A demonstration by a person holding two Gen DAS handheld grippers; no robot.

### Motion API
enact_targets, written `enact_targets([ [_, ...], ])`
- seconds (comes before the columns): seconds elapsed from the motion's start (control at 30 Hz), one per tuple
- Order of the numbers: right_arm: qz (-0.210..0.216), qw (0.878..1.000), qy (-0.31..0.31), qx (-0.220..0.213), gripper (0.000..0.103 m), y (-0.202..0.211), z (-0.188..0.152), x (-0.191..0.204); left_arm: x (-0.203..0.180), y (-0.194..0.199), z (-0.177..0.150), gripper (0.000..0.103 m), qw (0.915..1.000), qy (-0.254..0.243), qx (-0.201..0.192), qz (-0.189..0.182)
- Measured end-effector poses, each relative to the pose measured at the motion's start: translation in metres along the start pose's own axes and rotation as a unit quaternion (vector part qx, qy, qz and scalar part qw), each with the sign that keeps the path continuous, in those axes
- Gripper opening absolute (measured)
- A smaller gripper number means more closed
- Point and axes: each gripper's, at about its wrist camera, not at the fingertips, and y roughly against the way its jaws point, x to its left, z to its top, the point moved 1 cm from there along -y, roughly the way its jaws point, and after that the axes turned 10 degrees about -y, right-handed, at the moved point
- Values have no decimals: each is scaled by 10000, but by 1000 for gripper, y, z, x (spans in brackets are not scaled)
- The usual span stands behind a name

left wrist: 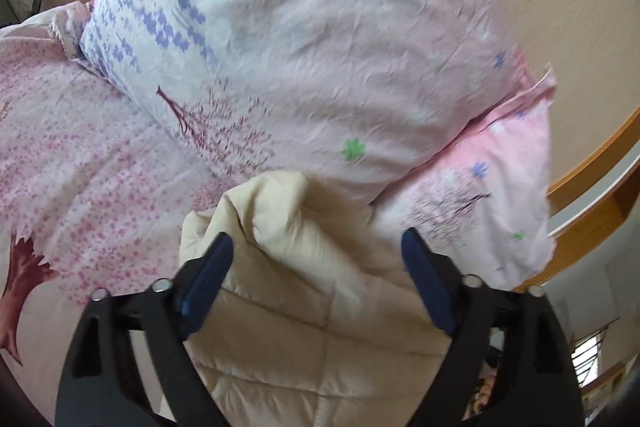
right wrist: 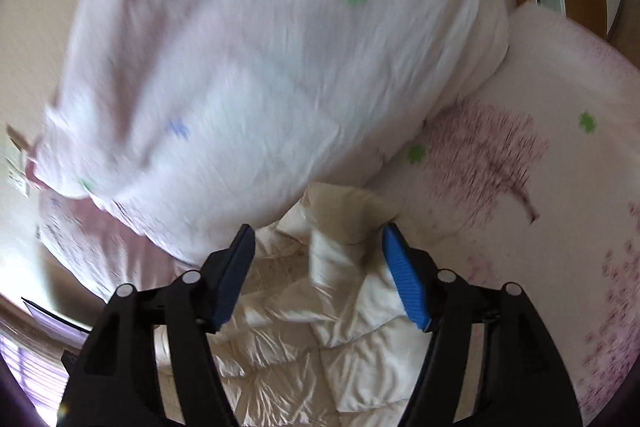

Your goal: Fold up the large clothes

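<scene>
Cream quilted garment (left wrist: 304, 307) bunched on the pink floral bed (left wrist: 80, 187), against the big pillow (left wrist: 320, 27). Left gripper (left wrist: 318, 247) with jaws spread wide over its puffed fold. Right gripper (right wrist: 318, 241) likewise wide apart over crumpled cloth, gripping nothing.

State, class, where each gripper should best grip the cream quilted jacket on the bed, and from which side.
Take the cream quilted jacket at its bunched top fold, coming from the near side. The open left gripper and right gripper already straddle that raised ridge, thick enough to pinch.
</scene>
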Motion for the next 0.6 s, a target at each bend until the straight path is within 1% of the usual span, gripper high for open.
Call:
enact_targets([
  [0.03, -81, 9998, 136, -74, 68, 9, 3, -4, -1, 8, 2, 87, 9999, -34, -62, -99],
  [0.07, -211, 9992, 336, -91, 68, 15, 3, -8, -1, 13, 2, 87, 9999, -101, -87, -88],
  [0.1, -331, 9982, 503, -50, 68, 19, 3, -11, -1, 19, 1, 87, 9998, -213, -63, 5],
  [0.17, -537, 9947, 859, 190, 68, 23, -4, -22, 1, 27, -4, 87, 9975, -563, 159, 394],
  [0.23, -647, 9925, 965, 376, 67, 22, -9, -30, 6, 31, -13, 87, 9935, -785, 369, 732],
  [0.3, -670, 9905, 1031, 610, 64, 18, -19, -41, 14, 32, -22, 86, 9905, -851, 574, 920],
  [0.33, -642, 9901, 1033, 703, 63, 14, -23, -42, 17, 32, -27, 86, 9895, -846, 683, 954],
  [0.4, -549, 9889, 1024, 924, 63, 8, -34, -48, 22, 31, -37, 86, 9885, -853, 816, 941],
  [0.47, -492, 9865, 1127, 1079, 59, 3, -44, -47, 23, 29, -46, 85, 9869, -915, 939, 939],
  [0.5, -476, 9857, 1178, 1103, 51, 2, -47, -46, 22, 27, -51, 81, 9863, -950, 995, 909],
  [0.53, -445, 9852, 1212, 1125, 33, 1, -53, -45, 21, 26, -54, 79, 9858, -972, 1046, 879],
  [0.57, -409, 9847, 1235, 1163, 24, 0, -56, -44, 19, 24, -58, 69, 9858, -977, 1099, 815],
  [0.6, -373, 9851, 1229, 1145, 15, 1, -59, -43, 18, 22, -61, 54, 9856, -976, 1155, 754],
])
